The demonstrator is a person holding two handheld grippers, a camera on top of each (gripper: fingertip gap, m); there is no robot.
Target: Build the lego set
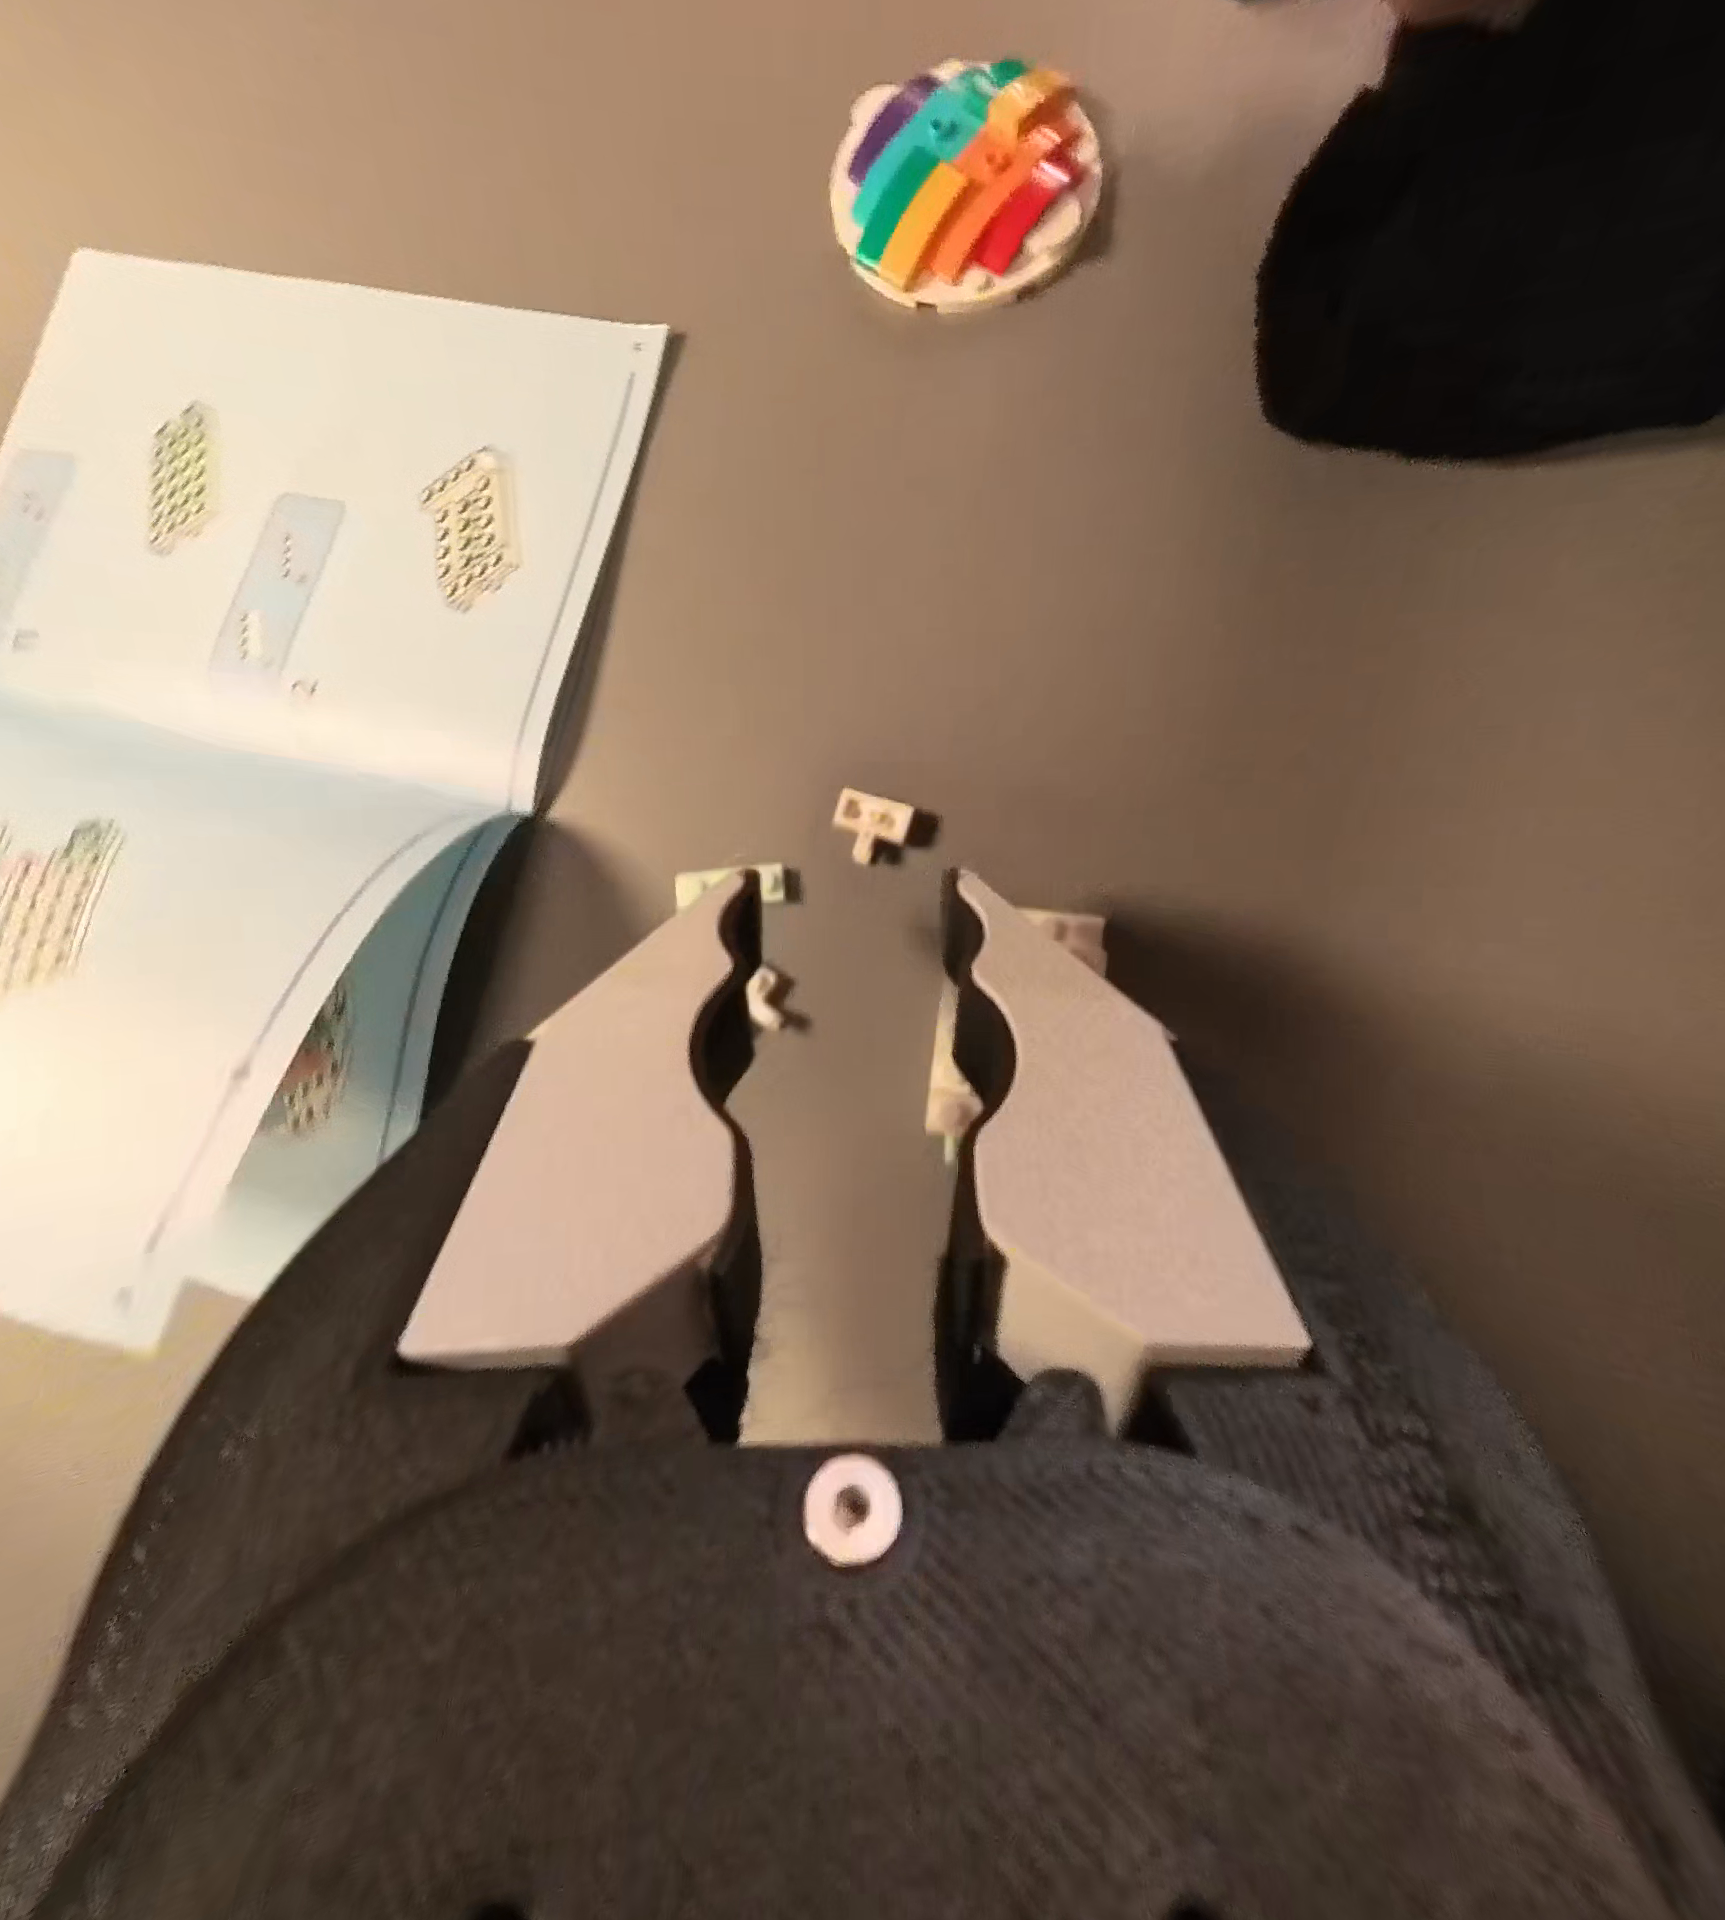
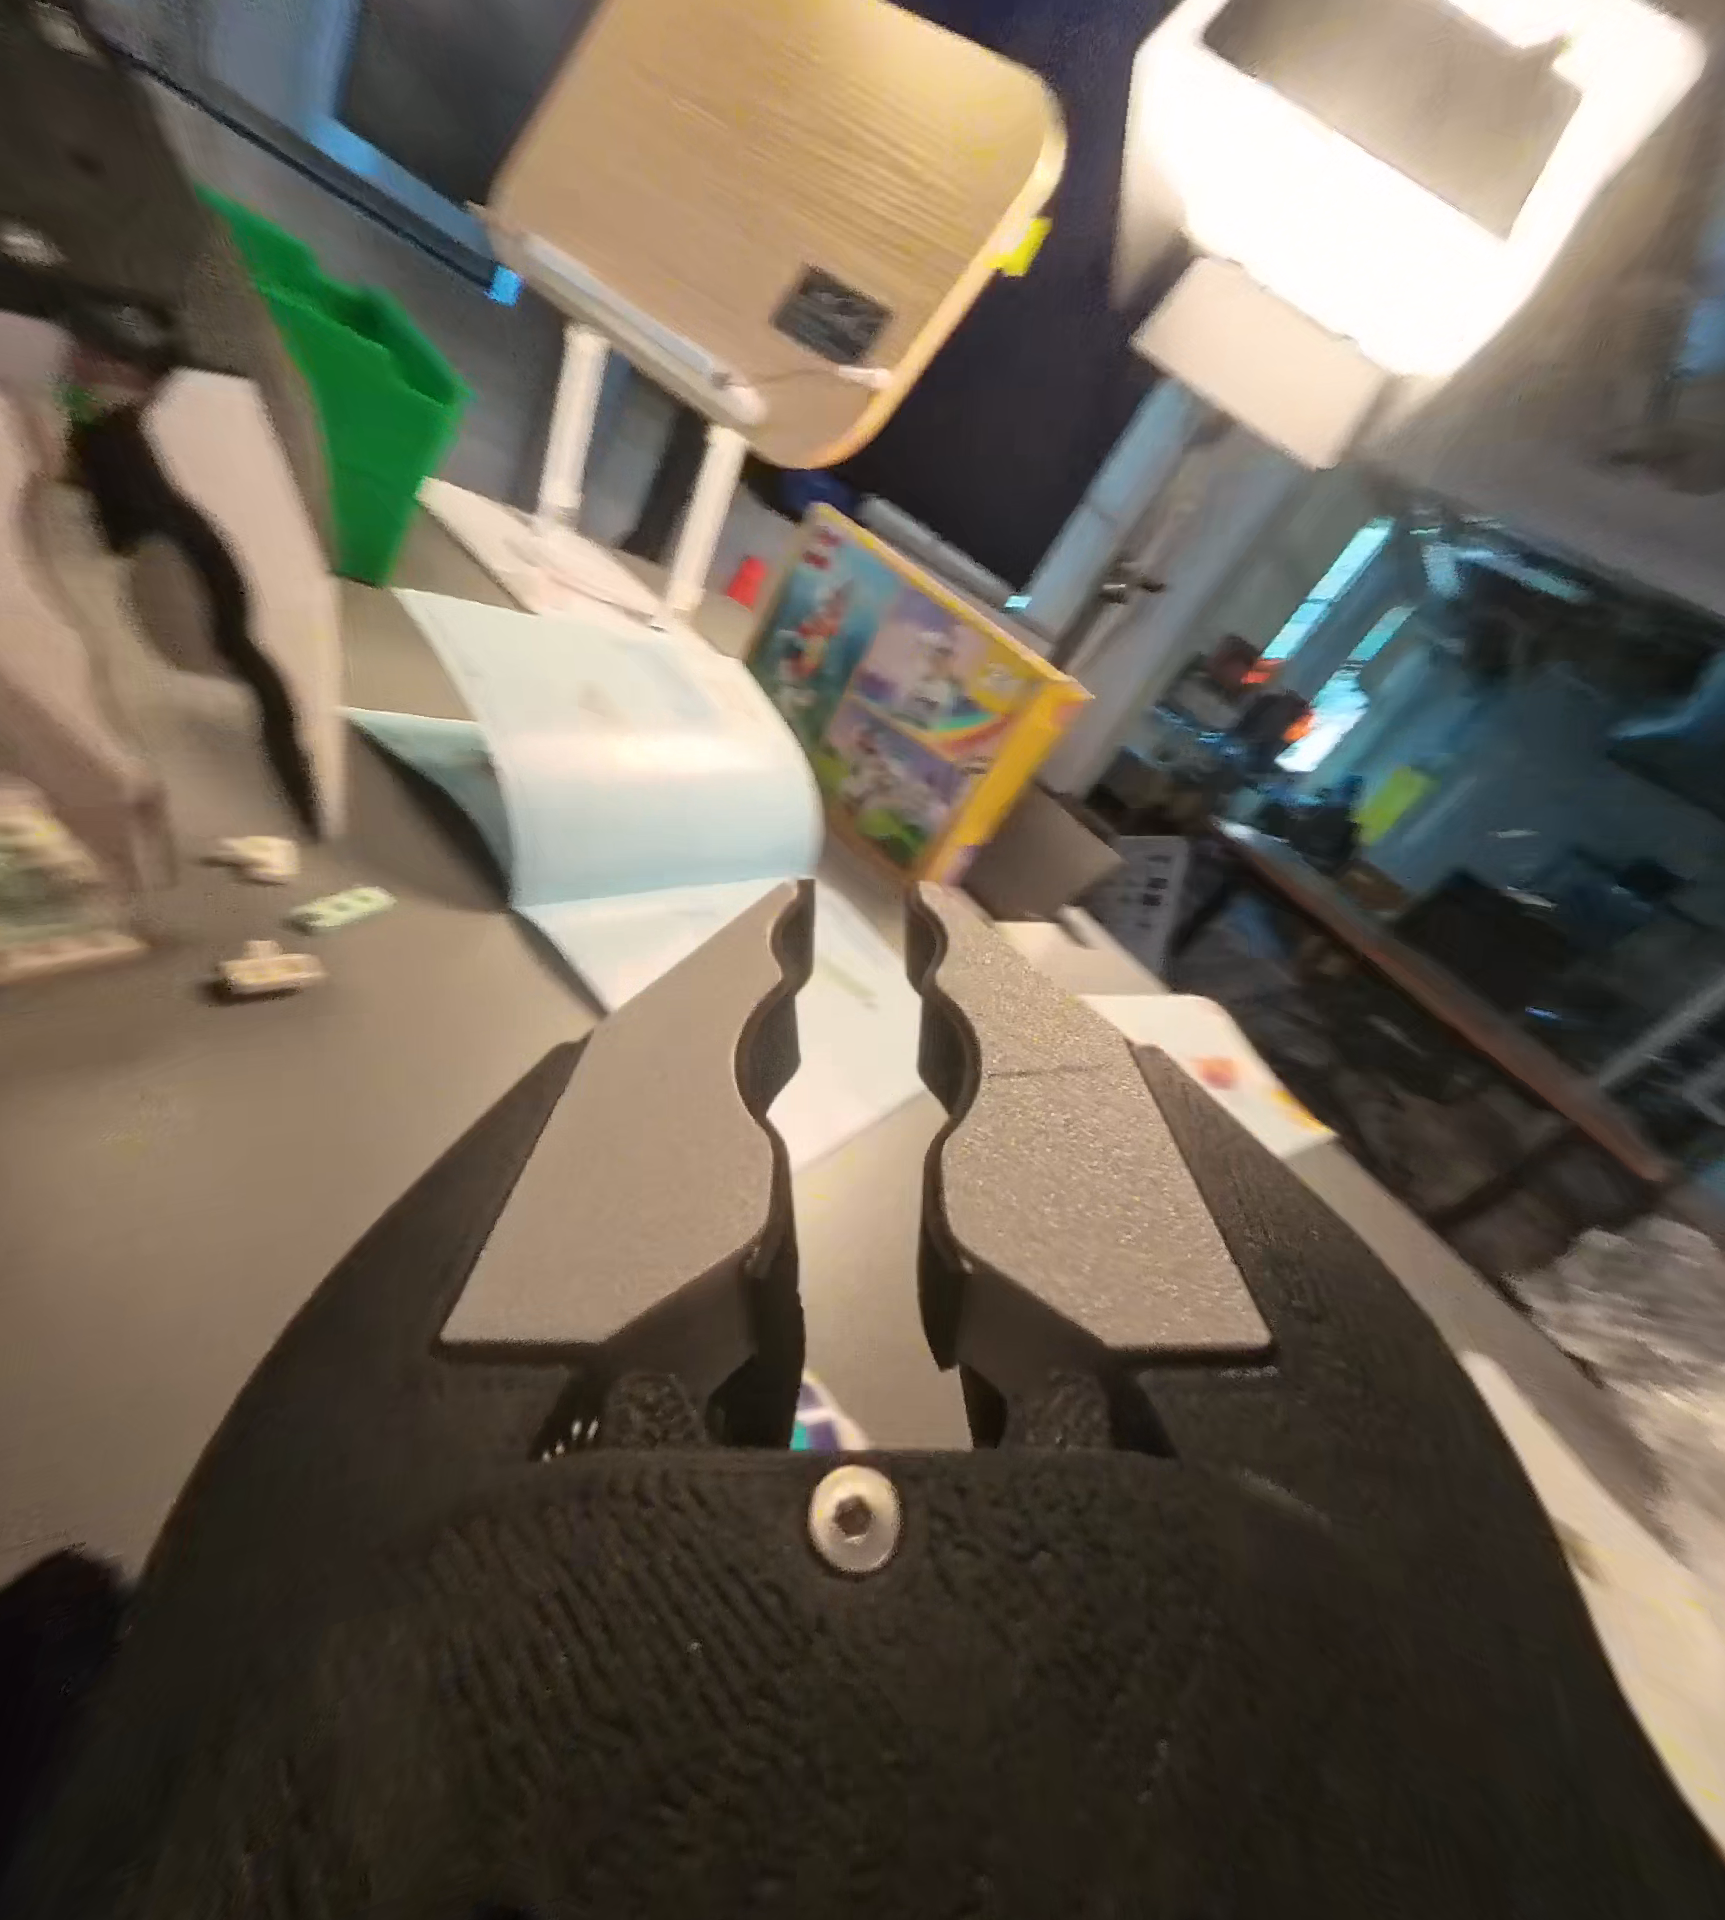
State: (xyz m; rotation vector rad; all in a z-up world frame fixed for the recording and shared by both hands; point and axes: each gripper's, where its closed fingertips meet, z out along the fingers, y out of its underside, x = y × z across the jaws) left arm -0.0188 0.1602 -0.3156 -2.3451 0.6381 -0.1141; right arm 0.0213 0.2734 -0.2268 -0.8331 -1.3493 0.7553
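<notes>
In the left wrist view my left gripper (image 1: 853, 883) is open and empty, low over the dark table (image 1: 1201, 675). A small tan lego piece (image 1: 873, 821) lies just beyond its tips. A tiny white piece (image 1: 770, 997) lies between the fingers. A pale green piece (image 1: 697, 888) and a white piece (image 1: 1076, 930) are partly hidden under the fingers. A round rainbow lego build (image 1: 972, 192) sits farther off. My right gripper (image 2: 860, 904) is open and empty, held above the table. The left gripper (image 2: 234, 821) shows there at the left, over loose pieces (image 2: 266, 971).
An open instruction booklet (image 1: 266, 623) lies left of the left gripper; it also shows in the right wrist view (image 2: 629, 748). A lego box (image 2: 910, 707), a green bin (image 2: 359, 416) and a wooden-topped stand (image 2: 785, 229) stand behind. A dark shape (image 1: 1544, 260) is at the far right.
</notes>
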